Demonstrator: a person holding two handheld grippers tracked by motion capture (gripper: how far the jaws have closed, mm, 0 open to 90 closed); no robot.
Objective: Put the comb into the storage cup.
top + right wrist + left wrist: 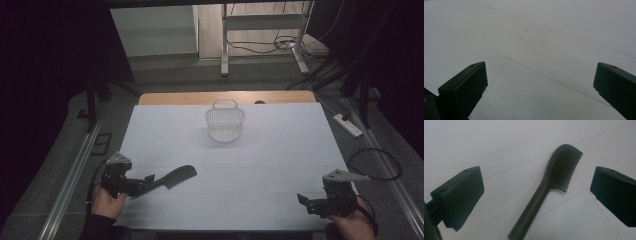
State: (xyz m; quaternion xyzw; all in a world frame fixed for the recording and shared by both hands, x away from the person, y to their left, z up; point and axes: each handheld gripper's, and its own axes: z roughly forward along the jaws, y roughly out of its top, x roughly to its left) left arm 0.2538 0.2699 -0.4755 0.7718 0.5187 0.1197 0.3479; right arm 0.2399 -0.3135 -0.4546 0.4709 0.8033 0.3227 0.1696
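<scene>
A dark comb point(549, 187) lies flat on the pale, matte desk point(260, 150), near its front left corner. It looks like smooth hard plastic: a long rounded handle widens into a curved head with a domed back, and a row of fine, closely set teeth runs along one edge. In the left gripper view the handle runs from the bottom of the picture up and to the right, with the toothed head at the far end. Thin seam lines cross the desk's surface, splitting it into large panels.

The left gripper point(145, 182) sits low at the front left, held by the person's left hand point(107, 202), pointing right and slightly away along the comb's handle. Its two blocky black jaws stand wide apart, one on each side of the handle's near end, and neither touches the comb; they hold nothing.

The right gripper point(303, 200) rests at the front right corner in the right hand point(356, 225), pointing left across the desk. Its jaws are also spread wide over bare surface, with nothing between them.

Well away, near the desk's far edge, stands a small white basket point(225, 123) with slatted walls and a looped handle.
</scene>
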